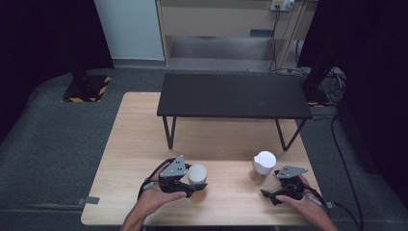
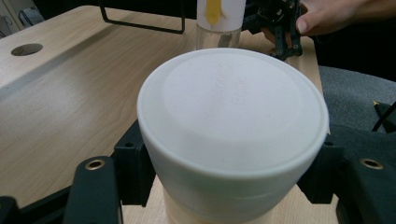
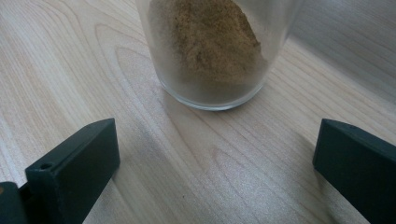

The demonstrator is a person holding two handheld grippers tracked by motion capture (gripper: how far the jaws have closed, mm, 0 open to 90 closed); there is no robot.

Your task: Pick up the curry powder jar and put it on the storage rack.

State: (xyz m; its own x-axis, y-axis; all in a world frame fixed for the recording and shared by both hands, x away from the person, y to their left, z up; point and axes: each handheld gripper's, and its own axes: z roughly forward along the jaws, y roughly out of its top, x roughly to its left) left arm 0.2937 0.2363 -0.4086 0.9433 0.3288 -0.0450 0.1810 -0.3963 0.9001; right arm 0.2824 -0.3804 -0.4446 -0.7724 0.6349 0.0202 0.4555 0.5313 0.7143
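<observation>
Left gripper [image 1: 192, 185] clamped on white jar [image 1: 197, 173]; right gripper [image 1: 275, 185] apart, empty.
White jar upright on table [image 1: 139, 139], near-left of centre, jaws pressing both its sides below the lid [image 2: 232, 111]; glass jar [image 1: 263, 167] with brown powder [image 3: 205, 39] stands near-right, just beyond the right jaws, not touching; black stand [image 1: 234, 95] at the far side.

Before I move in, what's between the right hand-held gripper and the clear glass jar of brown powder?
Bare wooden tabletop, seen in the right gripper view.
</observation>
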